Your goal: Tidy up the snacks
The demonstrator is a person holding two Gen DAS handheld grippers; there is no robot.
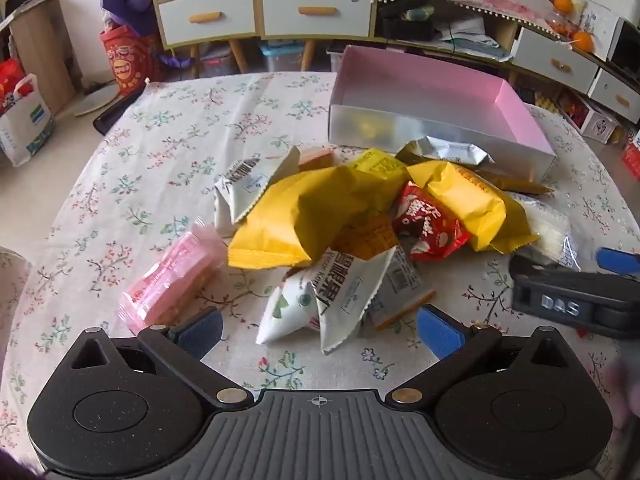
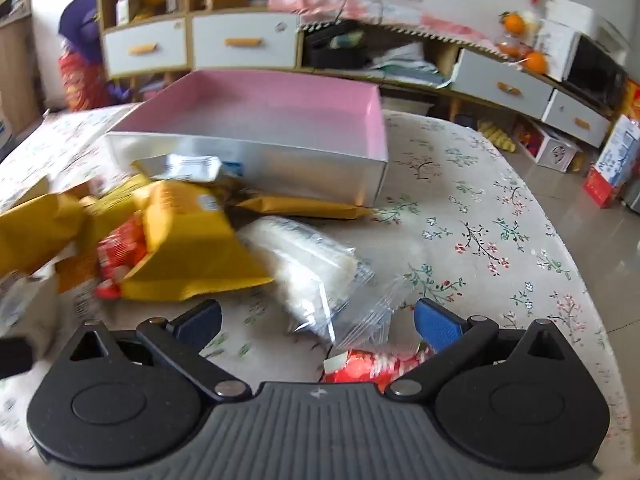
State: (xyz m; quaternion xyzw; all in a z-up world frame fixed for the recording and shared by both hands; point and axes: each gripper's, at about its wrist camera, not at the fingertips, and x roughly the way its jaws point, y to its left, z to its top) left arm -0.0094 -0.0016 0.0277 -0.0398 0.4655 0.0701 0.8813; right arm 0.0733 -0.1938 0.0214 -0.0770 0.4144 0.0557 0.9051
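Note:
A heap of snack packets lies on the flowered tablecloth in front of an empty pink-lined box point(image 1: 420, 92), also in the right wrist view point(image 2: 256, 112). My left gripper point(image 1: 318, 330) is open, its jaws on either side of white packets with dark print point(image 1: 344, 292). A pink packet point(image 1: 172, 276) lies to its left, a large yellow bag point(image 1: 304, 216) and a red packet point(image 1: 428, 224) behind. My right gripper point(image 2: 318, 320) is open, its jaws on either side of a clear packet of white snacks point(image 2: 308, 268); a red packet point(image 2: 368, 364) lies under it. In the left wrist view the right gripper is only partly visible at the right edge.
The table's right edge point(image 2: 580, 280) drops to a tiled floor with boxes. White drawer cabinets point(image 1: 264, 12) stand behind the table. A yellow packet point(image 2: 188, 236) lies left of the clear one. Shopping bags point(image 1: 24, 120) stand on the floor at the left.

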